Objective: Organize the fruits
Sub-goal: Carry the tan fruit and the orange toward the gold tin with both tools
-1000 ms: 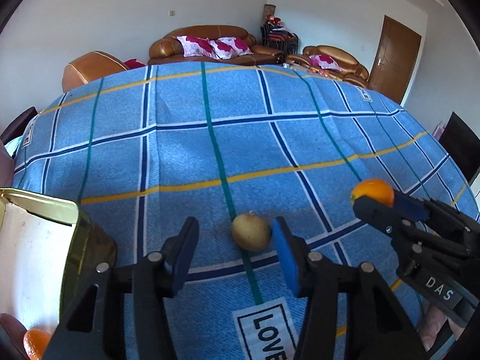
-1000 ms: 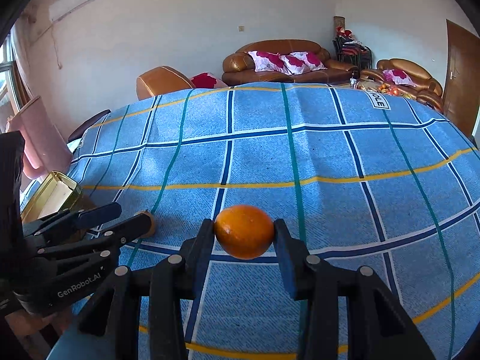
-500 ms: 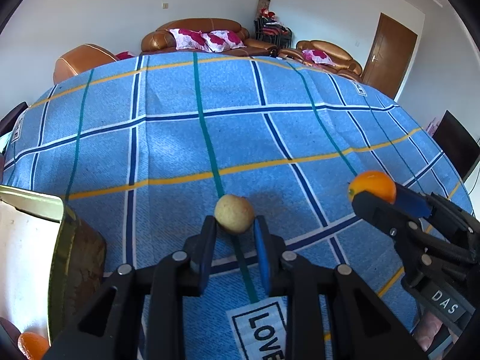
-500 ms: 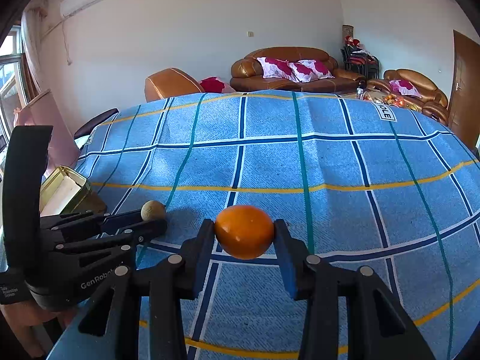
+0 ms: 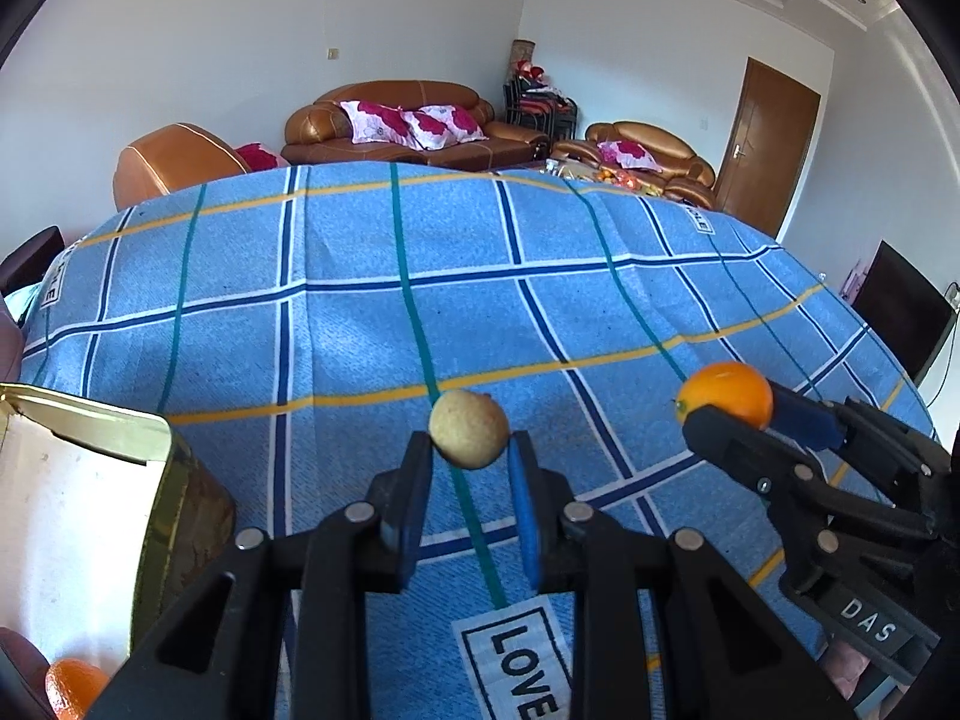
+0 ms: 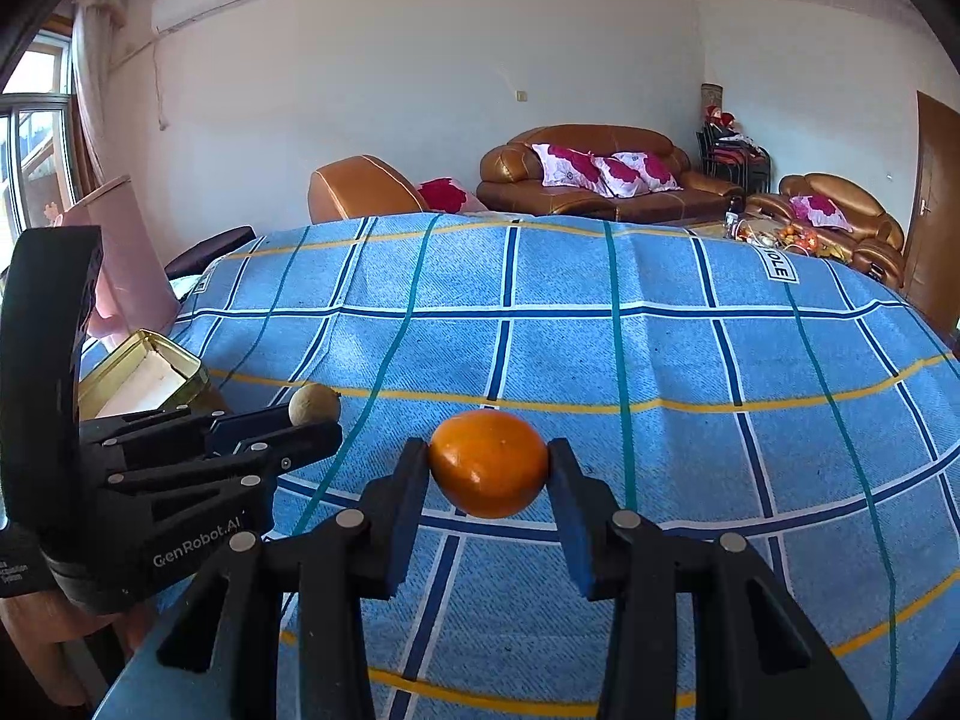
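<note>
My left gripper [image 5: 469, 450] is shut on a small yellow-brown fruit [image 5: 468, 429] and holds it above the blue checked cloth [image 5: 420, 276]. The same fruit [image 6: 313, 404] shows at the left gripper's tips in the right wrist view. My right gripper [image 6: 487, 468] is shut on an orange [image 6: 487, 462], held above the cloth; it also shows in the left wrist view [image 5: 726, 393]. An open gold tin box [image 5: 78, 516] stands at the left, also in the right wrist view [image 6: 144, 369]. Another orange [image 5: 72, 687] lies at its near corner.
The cloth covers a big table that drops off at its edges. Brown sofas [image 6: 594, 180] and an armchair [image 5: 174, 162] stand beyond the far edge. A dark screen [image 5: 900, 312] stands at the right and a door [image 5: 768, 138] behind.
My left gripper closed on the yellow-brown fruit and lifted it off the cloth. The right gripper still holds the orange and has risen slightly.
</note>
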`<state>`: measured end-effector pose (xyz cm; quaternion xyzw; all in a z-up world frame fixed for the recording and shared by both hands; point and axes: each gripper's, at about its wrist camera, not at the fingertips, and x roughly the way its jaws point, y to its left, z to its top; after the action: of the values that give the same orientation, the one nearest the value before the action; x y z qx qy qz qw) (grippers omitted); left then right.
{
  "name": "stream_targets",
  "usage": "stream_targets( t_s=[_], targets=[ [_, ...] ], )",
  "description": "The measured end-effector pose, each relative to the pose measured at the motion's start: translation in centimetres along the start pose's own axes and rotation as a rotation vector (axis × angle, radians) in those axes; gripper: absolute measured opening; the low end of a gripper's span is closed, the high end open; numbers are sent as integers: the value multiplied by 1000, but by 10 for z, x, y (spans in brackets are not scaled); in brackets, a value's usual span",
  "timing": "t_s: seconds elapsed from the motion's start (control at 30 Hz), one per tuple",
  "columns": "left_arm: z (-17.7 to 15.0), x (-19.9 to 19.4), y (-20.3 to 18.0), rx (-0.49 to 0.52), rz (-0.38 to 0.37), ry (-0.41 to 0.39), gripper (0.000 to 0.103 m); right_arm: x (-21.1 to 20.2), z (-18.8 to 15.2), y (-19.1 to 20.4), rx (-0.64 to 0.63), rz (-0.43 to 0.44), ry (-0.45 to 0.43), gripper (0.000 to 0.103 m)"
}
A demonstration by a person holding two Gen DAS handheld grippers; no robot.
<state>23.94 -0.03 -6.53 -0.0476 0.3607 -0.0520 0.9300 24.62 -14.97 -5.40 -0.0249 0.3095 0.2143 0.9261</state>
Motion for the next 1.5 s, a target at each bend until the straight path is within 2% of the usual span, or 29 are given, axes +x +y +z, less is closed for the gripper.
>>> stream_targets(
  t_s=[0.9,1.2,1.5],
  targets=[
    [-4,-31,-13,57,55,-176,27,-30,-6,15,-62,12,-163,42],
    [-11,-46,-20,94,97,-240,27,-40,-10,19,-88,4,-206,42],
    [-25,-69,-14,73,97,-284,27,-49,-15,26,-124,-5,-249,42]
  ],
)
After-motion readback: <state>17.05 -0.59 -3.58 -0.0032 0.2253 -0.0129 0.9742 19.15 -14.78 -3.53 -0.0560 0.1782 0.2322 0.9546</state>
